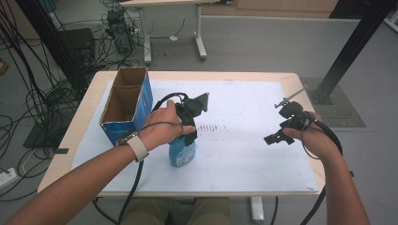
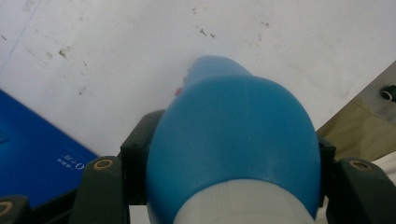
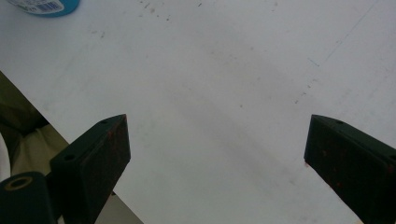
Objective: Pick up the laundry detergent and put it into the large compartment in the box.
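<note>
Blue bottle (image 1: 182, 152) stands upright on the bench (image 1: 244, 154) beside the cardboard box (image 1: 127, 104); my left claw (image 1: 188, 136) clamps its neck to steady it, while my right claw (image 1: 277, 136) waits with jaws apart.

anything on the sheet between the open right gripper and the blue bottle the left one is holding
Nothing visible: bare white sheet lies between the right gripper and the blue bottle, which the left gripper clamps upright. The cardboard box stands on the bottle's far side.
</note>
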Available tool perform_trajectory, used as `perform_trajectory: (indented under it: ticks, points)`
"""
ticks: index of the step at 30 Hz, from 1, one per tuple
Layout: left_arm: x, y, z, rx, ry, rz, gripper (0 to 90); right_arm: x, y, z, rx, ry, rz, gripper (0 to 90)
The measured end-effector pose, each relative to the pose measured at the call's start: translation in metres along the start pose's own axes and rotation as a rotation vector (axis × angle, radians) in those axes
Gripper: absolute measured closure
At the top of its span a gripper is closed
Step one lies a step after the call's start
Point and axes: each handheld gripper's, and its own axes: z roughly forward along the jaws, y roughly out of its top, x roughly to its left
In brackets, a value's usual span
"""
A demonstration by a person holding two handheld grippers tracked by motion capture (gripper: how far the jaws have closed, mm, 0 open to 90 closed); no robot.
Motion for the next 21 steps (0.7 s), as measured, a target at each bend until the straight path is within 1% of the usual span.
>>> perform_trajectory:
  ticks: [6, 21]
  points:
    - [0.0000, 0.0007, -0.0003, 0.004, 0.001, 0.003, 38.6, 0.0002, -0.0003, -0.0009, -0.002, -0.001, 0.001, 6.7]
    - [-0.0004, -0.0001, -0.0001, 0.000, 0.001, -0.003, 38.6, 0.0004, -0.0015, -0.0013, -0.005, -0.001, 0.000, 6.8]
